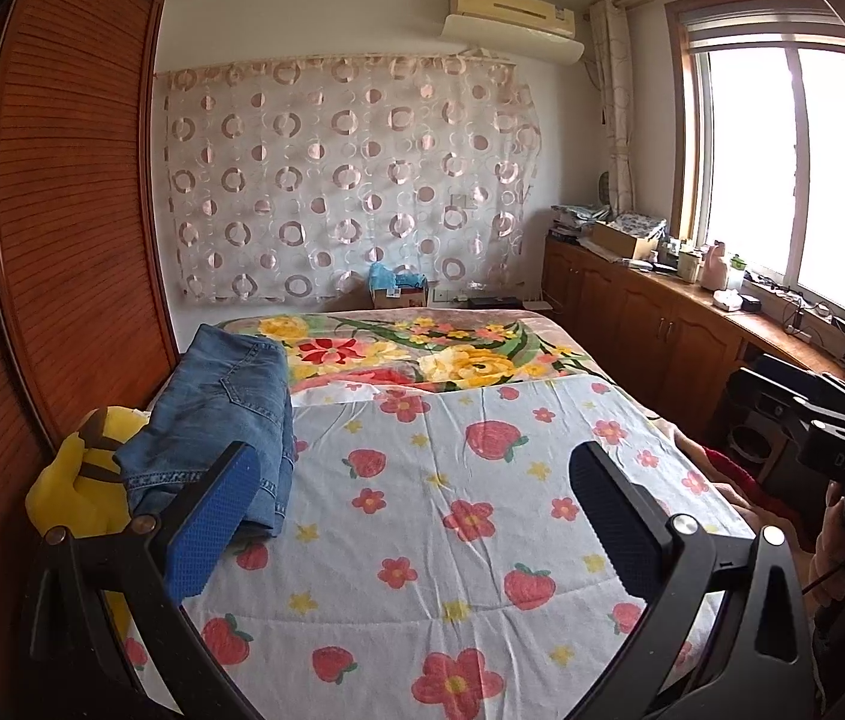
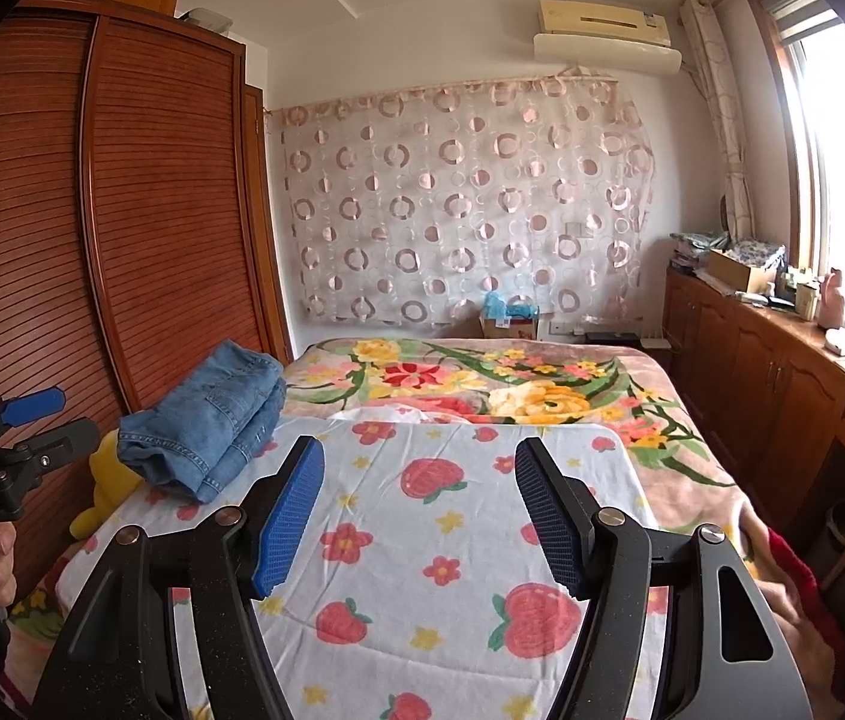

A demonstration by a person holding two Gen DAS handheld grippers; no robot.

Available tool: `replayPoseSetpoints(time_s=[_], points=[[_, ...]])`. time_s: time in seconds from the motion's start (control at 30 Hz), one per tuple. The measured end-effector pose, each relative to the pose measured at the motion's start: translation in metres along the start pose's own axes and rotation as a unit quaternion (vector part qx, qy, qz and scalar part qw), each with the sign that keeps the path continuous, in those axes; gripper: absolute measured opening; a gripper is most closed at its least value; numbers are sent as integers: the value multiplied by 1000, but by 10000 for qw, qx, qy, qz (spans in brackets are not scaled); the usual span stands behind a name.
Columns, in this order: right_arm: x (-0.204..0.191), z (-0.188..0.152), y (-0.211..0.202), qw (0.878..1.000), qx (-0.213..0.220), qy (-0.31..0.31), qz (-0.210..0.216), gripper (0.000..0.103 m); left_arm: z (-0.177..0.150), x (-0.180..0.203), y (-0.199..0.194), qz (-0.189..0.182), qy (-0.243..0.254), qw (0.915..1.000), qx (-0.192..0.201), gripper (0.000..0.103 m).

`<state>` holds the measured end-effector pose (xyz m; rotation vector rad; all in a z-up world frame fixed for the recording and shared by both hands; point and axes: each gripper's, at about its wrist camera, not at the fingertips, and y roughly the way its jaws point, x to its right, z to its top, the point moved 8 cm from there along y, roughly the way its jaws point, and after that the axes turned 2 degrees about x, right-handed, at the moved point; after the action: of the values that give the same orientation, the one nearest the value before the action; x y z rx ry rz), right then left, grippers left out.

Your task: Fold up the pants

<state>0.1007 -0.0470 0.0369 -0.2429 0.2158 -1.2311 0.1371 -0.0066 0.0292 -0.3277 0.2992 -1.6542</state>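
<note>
Denim pants (image 1: 224, 420) lie folded in a thick stack, hems frayed.

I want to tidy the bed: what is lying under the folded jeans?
The folded jeans rest on the strawberry-print quilt, partly over a yellow plush toy. Whatever lies beneath their middle is covered.

My left hand-held gripper (image 1: 416, 510) was matt black plastic with bright metal pivot screws; its fingers (image 1: 215, 519) wore blue rubbery pads with a fine dimpled grain. My right hand-held gripper (image 2: 419, 516) looked the same. The folded pants (image 1: 224, 414) were faded blue denim, coarse, with stitched seams. The bed (image 1: 482, 540) had a thin, creased cotton sheet, with a fleecy floral blanket (image 1: 422, 354) beyond. The wardrobe (image 1: 62, 210) was ribbed, semi-gloss reddish wood. The counter (image 1: 692, 306) at right was polished wood.
</note>
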Motion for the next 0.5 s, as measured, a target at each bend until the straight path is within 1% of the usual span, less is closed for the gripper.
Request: replayPoseSetpoints(time_s=[0.1, 0.5], points=[[7, 0, 0, 10000, 2, 9, 14, 68, 0, 0, 0, 3, 8, 10000, 1, 103], [13, 2, -2, 10000, -9, 39, 31, 68, 1, -2, -1, 8, 13, 10000, 5, 103]])
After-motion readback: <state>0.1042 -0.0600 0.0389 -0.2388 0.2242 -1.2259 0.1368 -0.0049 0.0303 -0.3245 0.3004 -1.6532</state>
